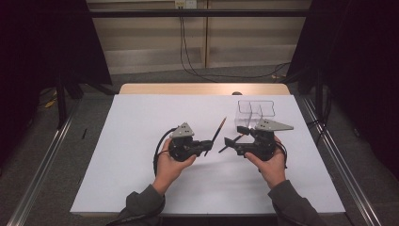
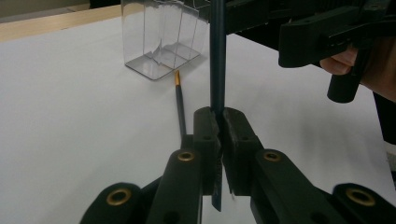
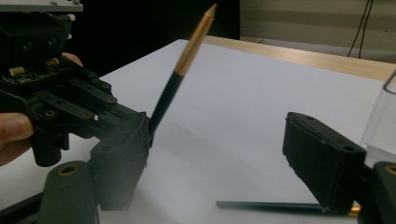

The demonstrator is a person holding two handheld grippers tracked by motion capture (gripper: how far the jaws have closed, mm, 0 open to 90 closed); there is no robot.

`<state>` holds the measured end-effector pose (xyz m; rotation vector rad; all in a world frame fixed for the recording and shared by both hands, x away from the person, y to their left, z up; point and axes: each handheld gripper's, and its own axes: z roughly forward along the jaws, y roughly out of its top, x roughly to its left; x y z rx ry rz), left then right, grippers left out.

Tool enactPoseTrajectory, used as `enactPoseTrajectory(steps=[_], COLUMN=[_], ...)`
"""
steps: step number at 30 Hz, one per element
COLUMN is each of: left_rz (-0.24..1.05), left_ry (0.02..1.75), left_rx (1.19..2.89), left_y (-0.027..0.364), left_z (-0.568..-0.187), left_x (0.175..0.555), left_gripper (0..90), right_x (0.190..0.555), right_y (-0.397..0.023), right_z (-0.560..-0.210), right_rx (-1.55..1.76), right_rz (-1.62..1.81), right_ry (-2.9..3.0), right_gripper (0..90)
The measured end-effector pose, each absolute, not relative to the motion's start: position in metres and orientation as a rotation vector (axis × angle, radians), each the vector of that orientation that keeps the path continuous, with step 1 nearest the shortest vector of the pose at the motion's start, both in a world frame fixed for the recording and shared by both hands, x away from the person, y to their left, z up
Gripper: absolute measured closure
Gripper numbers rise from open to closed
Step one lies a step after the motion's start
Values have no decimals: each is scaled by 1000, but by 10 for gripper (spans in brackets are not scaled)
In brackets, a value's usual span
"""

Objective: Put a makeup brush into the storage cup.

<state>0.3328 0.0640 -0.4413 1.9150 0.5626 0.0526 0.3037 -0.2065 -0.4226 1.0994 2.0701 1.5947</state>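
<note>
Tabletop [image 1: 141, 141], white and wide, seen from the high view. Toward 1 o'clock from its centre, clear container [image 1: 256, 110], upright, with inner dividers.

Near the middle, left gripper [image 1: 208, 144], clamped tight on a dark pencil [image 1: 220, 128]. Held near one end, gold tip raised off the table and slanting toward 1 o'clock, well short of the container.

At 3 o'clock from it, just beside, right gripper [image 1: 234, 135]. Jaws parted fairly wide, gripping nothing. Below them in the right gripper view, second pencil [image 3: 271, 205], flat on the table. One end tucked under the jaw nearer the container, the dark shaft running out between the two pads, neither pad pressing on it.

Step in hand, by the look of it: picking up the lying pencil.

To do it well:
- Lower the right jaws until both pads flank the shaft.
- Turn the wrist so the pads meet the shaft squarely, not along its length.
- Close slowly, since a thin round shaft probably rolls away.
- Keep the left hand steady, with its raised tip clear of the right hand.
</note>
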Motion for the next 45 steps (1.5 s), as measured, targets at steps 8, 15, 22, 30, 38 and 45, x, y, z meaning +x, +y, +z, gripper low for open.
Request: enactPoseTrajectory(steps=[8, 15, 22, 30, 38, 45], left_rz=[48, 39, 36, 25, 29, 24], left_ry=[555, 554, 550, 549, 556, 558], left_rx=[1937, 1929, 1932, 1920, 1915, 1900], left_y=[62, 61, 60, 58, 59, 58], left_z=[-444, -445, -446, -445, -444, -443], left_x=[332, 331, 330, 329, 329, 328], left_gripper=[847, 847, 847, 847, 847, 847], right_x=[308, 309, 310, 310, 311, 311], right_y=[-196, -193, -192, -192, -191, -188], right_z=[-418, -415, -415, -415, -418, -418], right_rx=[1086, 1101, 1114, 1145, 1192, 1178], right_rz=[1628, 1644, 1680, 1699, 1728, 1763], right_ry=[2085, 2073, 2067, 2059, 2056, 2061], right_gripper=[322, 406, 455, 566, 667, 720])
